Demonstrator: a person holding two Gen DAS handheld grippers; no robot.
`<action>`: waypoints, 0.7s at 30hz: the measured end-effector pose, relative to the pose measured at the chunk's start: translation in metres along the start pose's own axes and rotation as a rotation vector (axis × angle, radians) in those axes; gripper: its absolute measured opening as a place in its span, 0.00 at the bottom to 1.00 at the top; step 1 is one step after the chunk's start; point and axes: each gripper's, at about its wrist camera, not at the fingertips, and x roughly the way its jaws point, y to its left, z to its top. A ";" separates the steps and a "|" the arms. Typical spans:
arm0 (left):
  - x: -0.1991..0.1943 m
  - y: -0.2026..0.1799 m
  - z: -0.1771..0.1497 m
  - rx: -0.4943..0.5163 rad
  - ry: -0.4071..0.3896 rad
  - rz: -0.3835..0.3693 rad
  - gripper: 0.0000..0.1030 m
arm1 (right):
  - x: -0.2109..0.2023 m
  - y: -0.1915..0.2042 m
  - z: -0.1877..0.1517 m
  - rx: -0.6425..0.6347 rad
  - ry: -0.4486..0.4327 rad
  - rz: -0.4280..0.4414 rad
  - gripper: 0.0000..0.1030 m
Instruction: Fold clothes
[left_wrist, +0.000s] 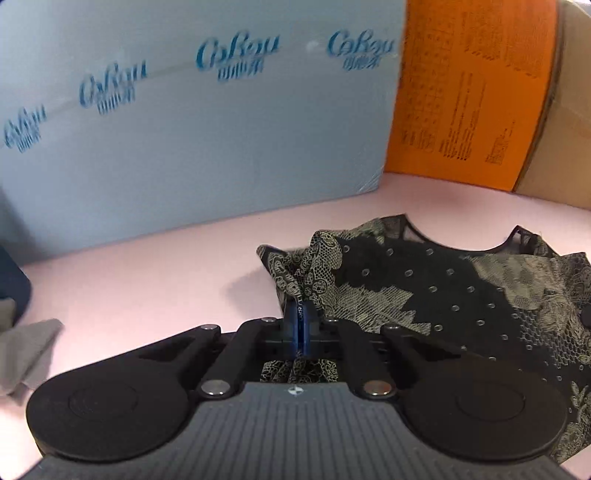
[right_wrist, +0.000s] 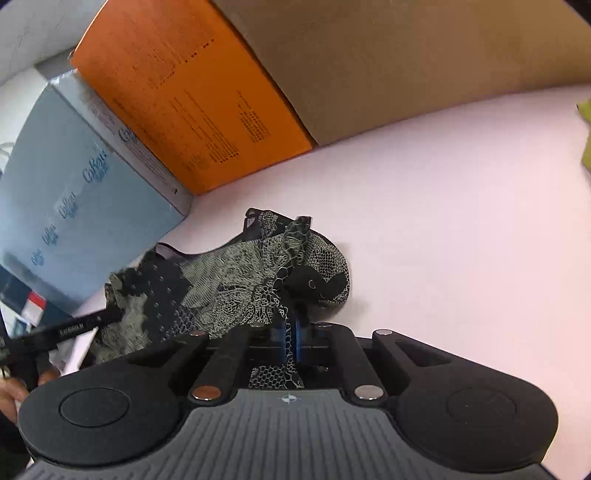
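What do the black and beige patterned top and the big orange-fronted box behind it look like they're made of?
Black and beige patterned top: thin lace-like fabric, apparently sheer; an openwork net pattern and small clear studs show, and it bunches softly where it is pinched.

Orange-fronted box: likely cardboard; the side is plain matt brown, the front orange with dark print.

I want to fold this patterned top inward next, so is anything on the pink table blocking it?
Nothing visible does. Both grippers, left and right, are shut on the patterned top; the pink table around it is bare, boxes standing farther back.
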 end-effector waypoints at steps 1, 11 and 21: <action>-0.006 -0.002 0.000 0.004 -0.011 0.007 0.02 | -0.002 0.000 0.000 0.013 -0.004 0.007 0.04; -0.069 -0.015 0.002 0.021 -0.111 0.056 0.02 | -0.032 0.022 0.003 -0.020 -0.062 0.054 0.04; -0.137 -0.014 -0.016 0.024 -0.214 0.091 0.02 | -0.074 0.056 0.000 -0.075 -0.108 0.138 0.04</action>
